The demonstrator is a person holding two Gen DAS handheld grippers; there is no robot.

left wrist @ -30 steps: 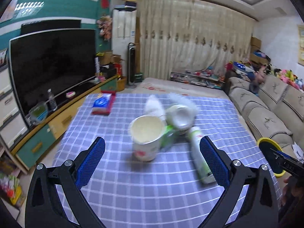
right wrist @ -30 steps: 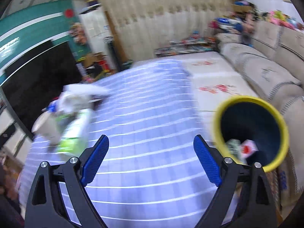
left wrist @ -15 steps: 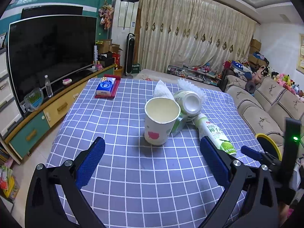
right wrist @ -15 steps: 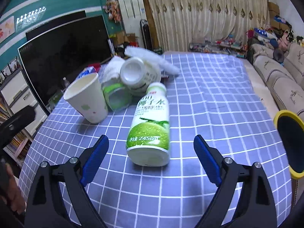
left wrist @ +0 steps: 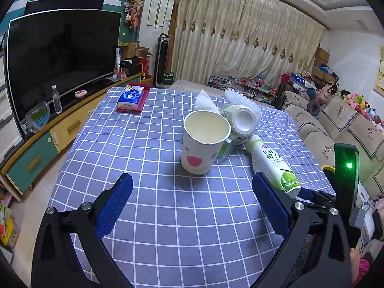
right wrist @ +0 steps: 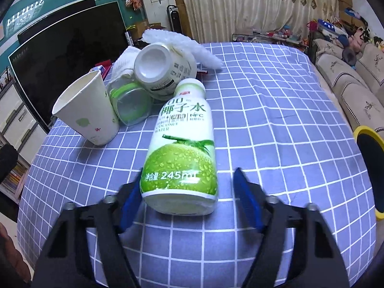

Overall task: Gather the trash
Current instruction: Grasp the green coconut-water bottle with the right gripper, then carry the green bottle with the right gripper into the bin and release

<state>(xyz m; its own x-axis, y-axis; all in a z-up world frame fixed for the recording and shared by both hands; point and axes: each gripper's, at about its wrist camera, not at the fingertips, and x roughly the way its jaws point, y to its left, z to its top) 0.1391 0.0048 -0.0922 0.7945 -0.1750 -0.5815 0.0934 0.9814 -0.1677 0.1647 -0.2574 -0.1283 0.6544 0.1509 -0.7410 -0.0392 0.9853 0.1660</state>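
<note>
A green-and-white coconut water bottle (right wrist: pixel 182 144) lies on its side on the blue checked tablecloth (right wrist: pixel 264 110). My right gripper (right wrist: pixel 188 192) straddles the bottle's base with its jaws closing; the left pad is at the bottle, and a gap remains at the right pad. In the left wrist view, the bottle (left wrist: pixel 271 160) lies to the right. A paper cup (left wrist: pixel 204 141) stands upright ahead of my open, empty left gripper (left wrist: pixel 192 182). Behind the cup are a tipped white container (left wrist: pixel 240 122), a clear tub with a green lid (right wrist: pixel 130 105) and crumpled tissues (left wrist: pixel 205 103).
A yellow-rimmed bin (right wrist: pixel 369 168) stands off the table's right edge, beside the sofa (left wrist: pixel 336 124). A blue tissue pack (left wrist: pixel 130 96) lies at the far left corner. A TV (left wrist: pixel 60 55) and its cabinet run along the left.
My right gripper swung from the bin to the bottle and closed in around its base, jaws narrowing. My left gripper sank slightly toward the cup.
</note>
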